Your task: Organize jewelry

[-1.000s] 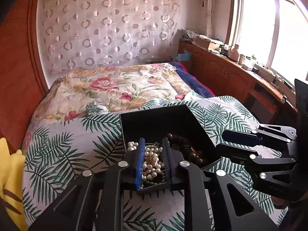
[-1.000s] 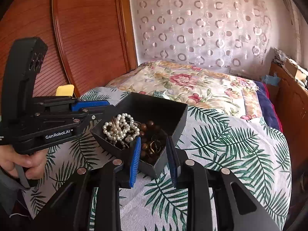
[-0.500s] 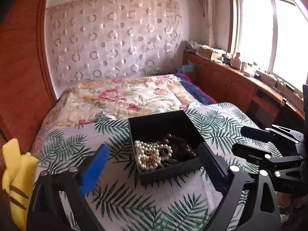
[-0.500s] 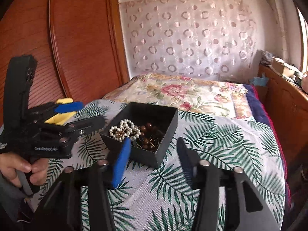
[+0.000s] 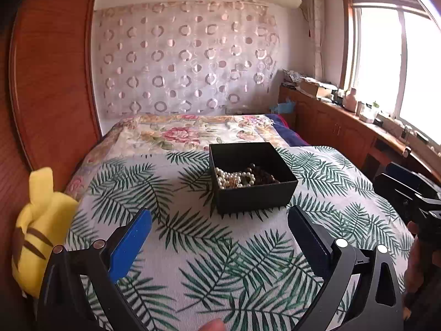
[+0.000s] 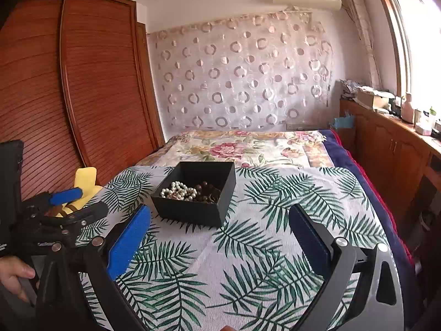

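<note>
A black open box (image 5: 253, 195) (image 6: 190, 212) sits on the palm-leaf bedspread (image 5: 220, 262). Inside it lie a white pearl strand (image 5: 234, 178) (image 6: 179, 189) and dark brown beads (image 5: 261, 175) (image 6: 205, 189). My left gripper (image 5: 219, 212) stands wide open just short of the box's near wall, touching nothing. My right gripper (image 6: 219, 208) is also back from the box, its jaws opening with nothing between them. Each gripper shows in the other's view: the right gripper (image 5: 386, 175) at the right edge, the left gripper (image 6: 93, 199) at the left, held by a hand (image 6: 13, 273).
A yellow plush toy (image 5: 41, 220) (image 6: 85, 178) leans at the bed's left edge against a wooden wardrobe (image 6: 82, 96). A floral quilt (image 5: 187, 135) covers the far half of the bed. A low wooden cabinet (image 5: 344, 132) with clutter runs under the window at the right.
Both grippers were shut on the box's walls a second ago. They have let go, opened wide and drawn back, and the box now rests on the bedspread.
</note>
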`<state>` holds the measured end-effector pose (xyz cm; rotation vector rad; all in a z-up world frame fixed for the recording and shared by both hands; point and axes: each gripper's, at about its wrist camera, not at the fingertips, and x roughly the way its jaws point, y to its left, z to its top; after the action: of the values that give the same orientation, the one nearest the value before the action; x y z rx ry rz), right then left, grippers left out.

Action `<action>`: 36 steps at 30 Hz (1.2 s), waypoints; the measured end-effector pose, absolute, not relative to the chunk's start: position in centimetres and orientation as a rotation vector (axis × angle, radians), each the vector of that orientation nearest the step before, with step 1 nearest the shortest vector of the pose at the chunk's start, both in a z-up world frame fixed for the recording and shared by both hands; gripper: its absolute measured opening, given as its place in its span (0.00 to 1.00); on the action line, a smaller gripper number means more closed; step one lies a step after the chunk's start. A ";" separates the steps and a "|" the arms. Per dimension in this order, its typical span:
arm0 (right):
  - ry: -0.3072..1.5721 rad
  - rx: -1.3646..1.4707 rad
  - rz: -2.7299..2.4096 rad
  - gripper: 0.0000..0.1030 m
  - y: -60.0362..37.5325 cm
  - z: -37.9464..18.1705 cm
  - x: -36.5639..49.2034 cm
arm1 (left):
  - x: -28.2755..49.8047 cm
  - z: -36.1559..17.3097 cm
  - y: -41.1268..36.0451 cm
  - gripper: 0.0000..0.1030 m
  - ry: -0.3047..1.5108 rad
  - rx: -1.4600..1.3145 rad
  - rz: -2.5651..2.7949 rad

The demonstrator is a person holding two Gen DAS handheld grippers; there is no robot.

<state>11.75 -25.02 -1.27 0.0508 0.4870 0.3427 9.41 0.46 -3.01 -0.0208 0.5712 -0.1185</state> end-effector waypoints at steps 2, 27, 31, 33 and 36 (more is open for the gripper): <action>0.484 0.046 0.331 0.98 -25.0 -1.4 11.7 | 9.1 -3.0 0.5 0.93 0.565 -0.011 -0.105; 0.452 0.032 0.269 0.98 -25.0 -1.5 10.6 | 6.9 -2.0 0.1 0.93 0.509 0.012 -0.074; 0.452 0.029 0.269 0.98 -25.0 -1.5 10.6 | 6.8 -1.8 0.2 0.93 0.503 0.009 -0.071; 0.450 0.028 0.266 0.98 -24.9 -1.5 10.5 | 6.7 -1.7 0.3 0.93 0.501 0.007 -0.071; 0.449 0.028 0.266 0.98 -24.8 -1.5 10.5 | 6.8 -1.7 0.3 0.93 0.502 0.008 -0.072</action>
<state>10.52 -24.84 -1.46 0.0279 0.4490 0.2660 6.76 0.31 -1.66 0.0078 0.5016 -0.0716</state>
